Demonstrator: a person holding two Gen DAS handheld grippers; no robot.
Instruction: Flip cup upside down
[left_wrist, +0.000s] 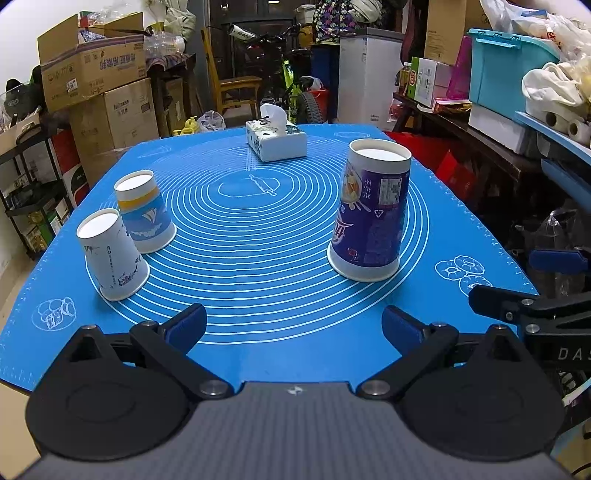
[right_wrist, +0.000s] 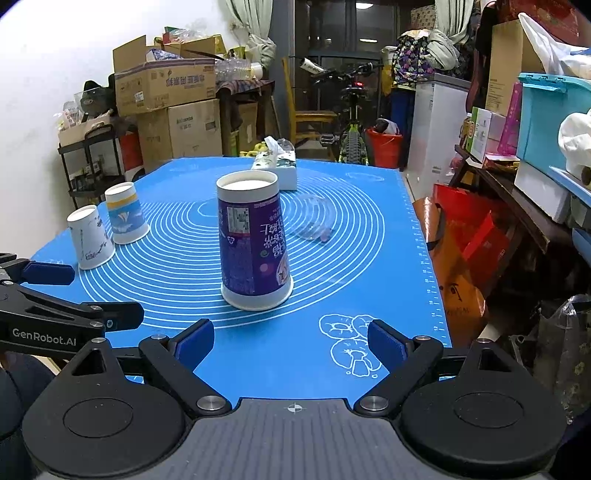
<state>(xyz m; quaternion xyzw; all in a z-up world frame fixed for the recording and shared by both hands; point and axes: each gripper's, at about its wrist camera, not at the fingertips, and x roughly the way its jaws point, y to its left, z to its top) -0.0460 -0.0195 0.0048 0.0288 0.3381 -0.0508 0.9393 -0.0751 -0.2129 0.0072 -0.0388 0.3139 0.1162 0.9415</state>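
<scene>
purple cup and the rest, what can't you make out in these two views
- Purple cup: rim sits on the mat in both views, so its inside is hidden.
- Clear object past the purple cup, right wrist view: transparent and blurred, so what it is cannot be told.
- White cup: print too small to read in either view.
- Tissue box: partly hidden behind the purple cup in the right wrist view.

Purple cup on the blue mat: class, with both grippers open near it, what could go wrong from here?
1. The purple cup is tall and stands mouth-down; a nudge from the open right gripper might topple it.
2. The white cup and the blue-and-yellow cup stand almost touching, so the left gripper could knock one while reaching the other.
</scene>
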